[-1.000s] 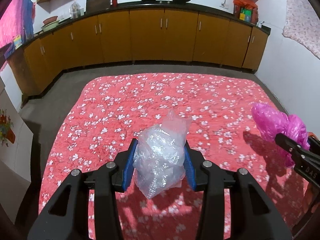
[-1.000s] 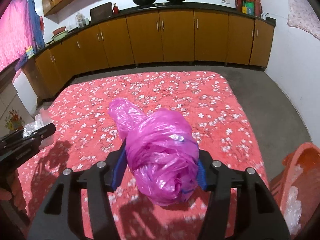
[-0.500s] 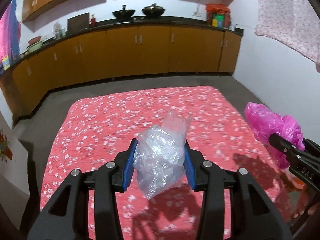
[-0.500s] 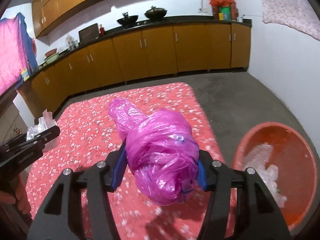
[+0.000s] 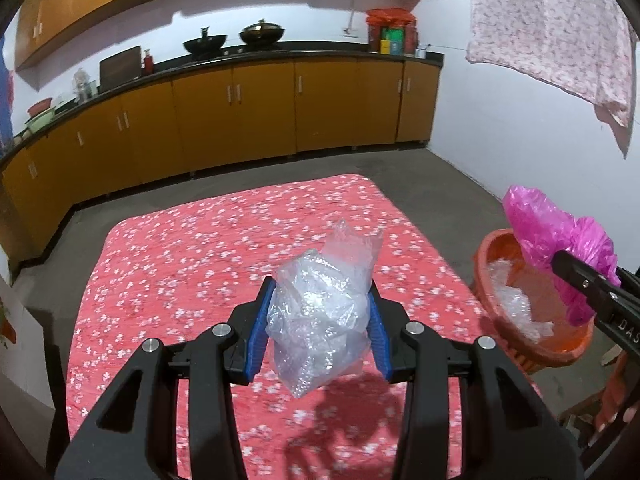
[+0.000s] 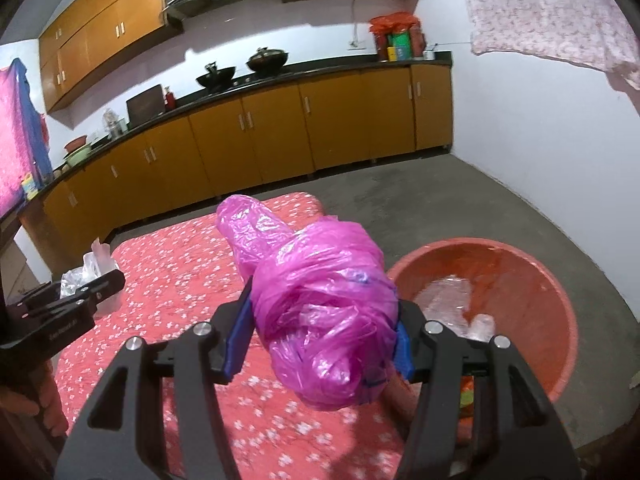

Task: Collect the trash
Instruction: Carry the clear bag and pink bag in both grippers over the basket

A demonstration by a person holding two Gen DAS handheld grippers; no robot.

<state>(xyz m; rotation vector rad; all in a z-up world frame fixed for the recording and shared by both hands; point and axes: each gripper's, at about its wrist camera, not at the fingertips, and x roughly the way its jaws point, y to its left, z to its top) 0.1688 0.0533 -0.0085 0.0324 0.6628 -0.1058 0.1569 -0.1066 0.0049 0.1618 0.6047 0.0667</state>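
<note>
My left gripper (image 5: 318, 322) is shut on a crumpled clear plastic bag (image 5: 320, 312), held above the red flowered cloth (image 5: 192, 264). My right gripper (image 6: 320, 338) is shut on a bunched pink plastic bag (image 6: 324, 312), near the cloth's right edge. An orange basin (image 6: 532, 280) stands on the floor to the right of the cloth, with clear plastic scraps inside. In the left wrist view the pink bag (image 5: 556, 236) hangs over the basin (image 5: 492, 248). In the right wrist view the left gripper (image 6: 80, 296) with the clear bag (image 6: 86, 270) shows at the left edge.
Orange kitchen cabinets (image 5: 248, 120) under a black counter line the far wall, with woks and jars on top. A white wall (image 5: 520, 132) closes the right side, with a flowered cloth (image 5: 552, 28) hanging on it. Grey concrete floor (image 6: 460, 196) surrounds the red cloth.
Both grippers have swung right and risen with their bags. The orange basin has come into both views, and the pink bag now hangs over it.
</note>
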